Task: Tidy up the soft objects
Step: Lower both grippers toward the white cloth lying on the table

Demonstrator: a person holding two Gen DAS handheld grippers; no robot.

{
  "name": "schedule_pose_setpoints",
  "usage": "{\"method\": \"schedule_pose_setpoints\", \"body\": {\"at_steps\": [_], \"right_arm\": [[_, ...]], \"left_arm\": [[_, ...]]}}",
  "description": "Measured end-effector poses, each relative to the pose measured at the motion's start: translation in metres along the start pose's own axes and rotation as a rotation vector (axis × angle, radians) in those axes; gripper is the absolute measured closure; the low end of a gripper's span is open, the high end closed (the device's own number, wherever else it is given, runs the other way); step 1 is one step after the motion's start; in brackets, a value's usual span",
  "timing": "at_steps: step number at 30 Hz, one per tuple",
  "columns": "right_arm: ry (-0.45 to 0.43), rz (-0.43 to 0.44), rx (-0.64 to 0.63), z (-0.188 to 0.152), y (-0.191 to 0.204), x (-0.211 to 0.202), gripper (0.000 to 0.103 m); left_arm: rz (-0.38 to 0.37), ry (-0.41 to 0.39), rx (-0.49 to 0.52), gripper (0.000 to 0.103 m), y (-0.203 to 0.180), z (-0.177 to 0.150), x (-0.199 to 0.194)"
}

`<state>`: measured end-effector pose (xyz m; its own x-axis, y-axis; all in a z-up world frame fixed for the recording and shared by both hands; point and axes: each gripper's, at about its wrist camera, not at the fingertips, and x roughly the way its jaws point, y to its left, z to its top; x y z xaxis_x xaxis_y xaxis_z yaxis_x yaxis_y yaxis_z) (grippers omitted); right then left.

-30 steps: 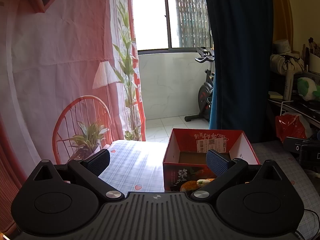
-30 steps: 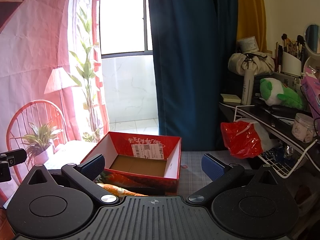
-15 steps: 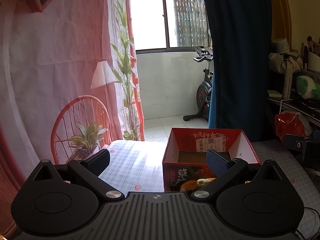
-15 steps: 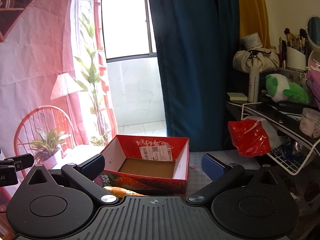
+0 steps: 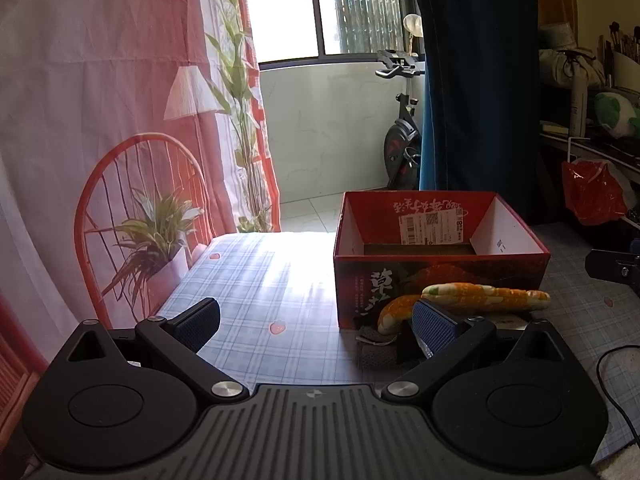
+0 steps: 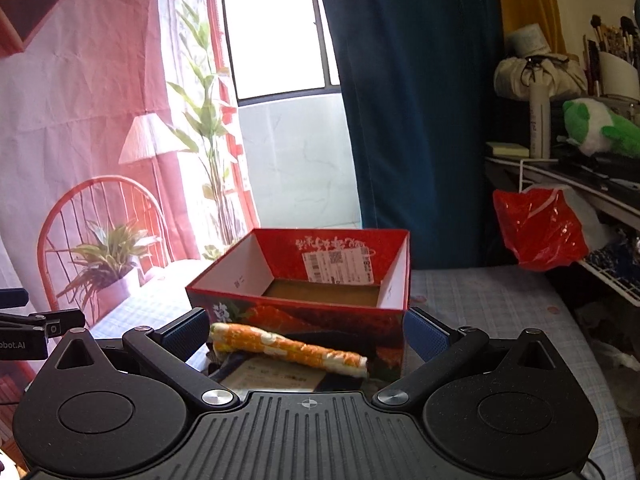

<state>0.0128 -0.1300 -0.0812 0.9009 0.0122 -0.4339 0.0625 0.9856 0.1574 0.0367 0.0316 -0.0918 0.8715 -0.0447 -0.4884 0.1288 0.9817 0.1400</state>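
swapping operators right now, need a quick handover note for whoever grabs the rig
Left gripper: open, holding nothing.
Right gripper: open, holding nothing.
Red box sits open on the checked tablecloth; nothing shows inside it.
Orange patterned soft roll lies on the table against the box's near side, with a grey cloth beside it.
Done: nothing packed yet.
Left: likely put both soft pieces in the box.

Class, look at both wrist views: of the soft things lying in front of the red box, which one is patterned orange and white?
The long rolled cloth lying along the red box front. The grey knitted piece beside it is plain and lies flat on the table.
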Motion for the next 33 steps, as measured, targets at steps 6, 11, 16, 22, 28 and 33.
{"method": "schedule_pose_setpoints", "body": {"at_steps": [6, 11, 16, 22, 28, 33], "right_arm": [[0.067, -0.014, -0.006, -0.036, -0.001, 0.022, 0.0], [0.121, -0.01, -0.038, -0.062, 0.004, 0.036, 0.0], [0.187, 0.032, 0.023, -0.073, -0.001, 0.046, 0.0], [0.264, 0.088, 0.083, -0.083, -0.007, 0.055, 0.0], [0.361, 0.025, 0.024, -0.09, 0.006, 0.066, 0.0], [0.408, -0.034, 0.043, -0.098, -0.001, 0.066, 0.001]], "left_arm": [[-0.023, 0.081, -0.007, 0.0, 0.011, -0.026, 0.028], [-0.025, 0.134, -0.037, 0.0, 0.019, -0.045, 0.045], [-0.044, 0.188, -0.088, 0.0, 0.027, -0.06, 0.058], [-0.052, 0.234, -0.118, 0.0, 0.036, -0.075, 0.068], [-0.106, 0.285, -0.139, 0.001, 0.032, -0.089, 0.077], [-0.186, 0.31, -0.114, 0.006, 0.021, -0.092, 0.084]]}}
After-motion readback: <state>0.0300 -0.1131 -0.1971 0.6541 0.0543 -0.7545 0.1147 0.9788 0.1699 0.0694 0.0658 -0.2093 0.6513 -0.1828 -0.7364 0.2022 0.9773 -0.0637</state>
